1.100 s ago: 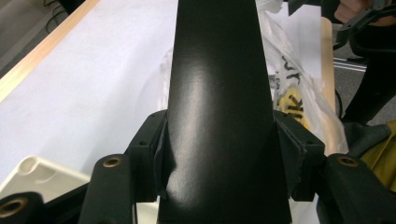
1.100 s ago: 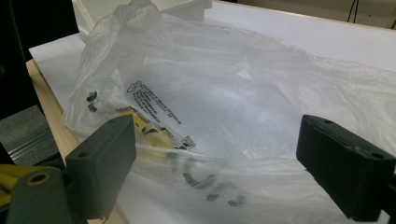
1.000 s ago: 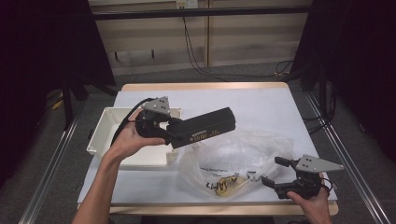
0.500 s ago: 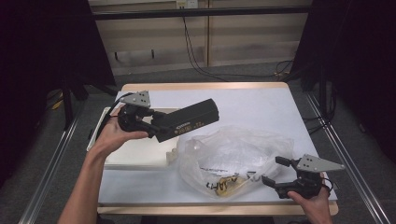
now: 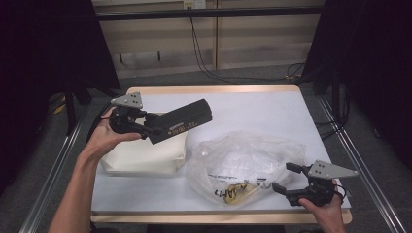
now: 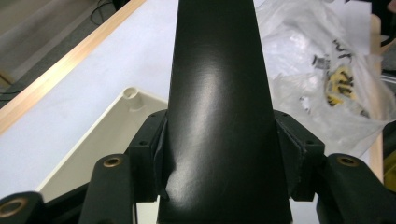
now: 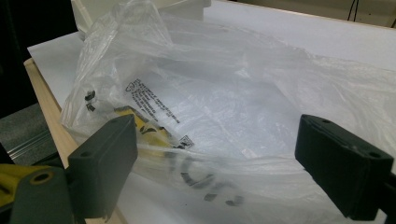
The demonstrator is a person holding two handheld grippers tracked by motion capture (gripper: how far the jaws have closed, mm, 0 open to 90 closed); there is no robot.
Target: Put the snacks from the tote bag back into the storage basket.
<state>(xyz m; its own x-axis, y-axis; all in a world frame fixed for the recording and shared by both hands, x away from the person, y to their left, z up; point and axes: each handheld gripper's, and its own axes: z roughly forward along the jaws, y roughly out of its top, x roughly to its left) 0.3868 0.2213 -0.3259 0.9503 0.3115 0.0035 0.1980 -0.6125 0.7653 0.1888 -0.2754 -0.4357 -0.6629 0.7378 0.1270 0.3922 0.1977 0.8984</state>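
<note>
The left hand-held gripper [image 5: 145, 127] is clamped on one end of a long black box [image 5: 182, 121], holding it in the air above a cream tray [image 5: 141, 158] on the white surface [image 5: 257, 109]. The right hand-held gripper [image 5: 286, 178] has its jaws apart at the edge of a clear plastic bag [image 5: 243, 160] lying beside the tray.

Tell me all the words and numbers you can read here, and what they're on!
None can be read for sure.
Black box held in the left tongs: pale lettering on its side, too small.
Clear plastic bag: fine black print and big black letters, blurred and crumpled.
Yellow item inside the bag: unreadable.
</note>
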